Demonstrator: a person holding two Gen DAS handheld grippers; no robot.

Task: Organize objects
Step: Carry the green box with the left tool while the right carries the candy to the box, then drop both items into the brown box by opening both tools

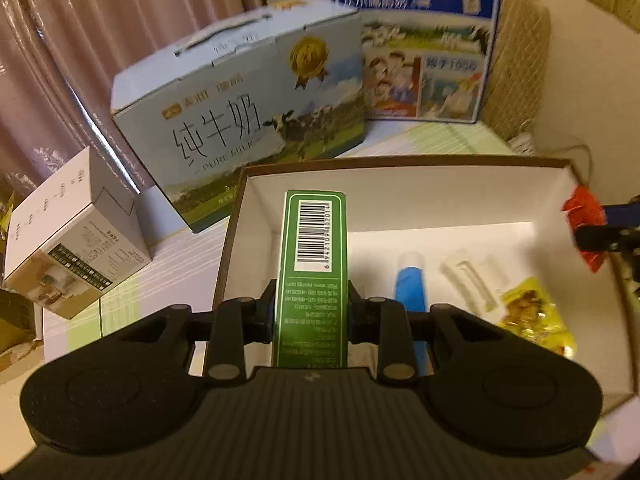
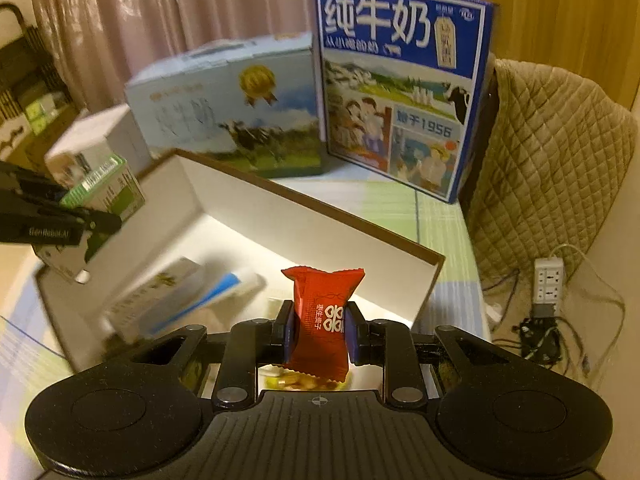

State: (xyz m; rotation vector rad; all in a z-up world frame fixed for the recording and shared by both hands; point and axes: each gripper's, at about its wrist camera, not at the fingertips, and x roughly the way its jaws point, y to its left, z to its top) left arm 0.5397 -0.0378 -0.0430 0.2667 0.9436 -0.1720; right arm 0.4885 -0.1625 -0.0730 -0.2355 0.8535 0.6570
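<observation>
Looking along my left hand-held gripper (image 1: 312, 304), I see its jaws clamped on a green carton (image 1: 314, 264), barcode face up, the carton pointing straight ahead over the near-left part of the open box (image 1: 400, 164). Past its right finger, on the white floor of the box, lie a blue tube (image 1: 410, 284), a pale wrapped strip (image 1: 470, 280) and a yellow snack packet (image 1: 532, 316). At the far right of this view the other tool shows only as a dark shape carrying something red at the box's right wall.

The right wrist view makes that plain: my right hand-held gripper (image 2: 319, 330) is pinched on a red candy wrapper (image 2: 322, 320), held upright over the near end of the box. Below its fingers a bit of the yellow packet shows. To its left the tube and a light carton (image 2: 160, 292) are blurred; that light carton does not appear in the left view, where the green one may hide it.

Beyond the box on the bench (image 2: 400, 196) stand a pale blue milk case (image 1: 240, 108) and an upright blue milk case (image 2: 400, 92). Only the left view shows clearly the small white box (image 1: 76, 232) off to the left; only the right view shows the power strip (image 2: 548, 280) and the quilted cover (image 2: 552, 152) off to the right.
</observation>
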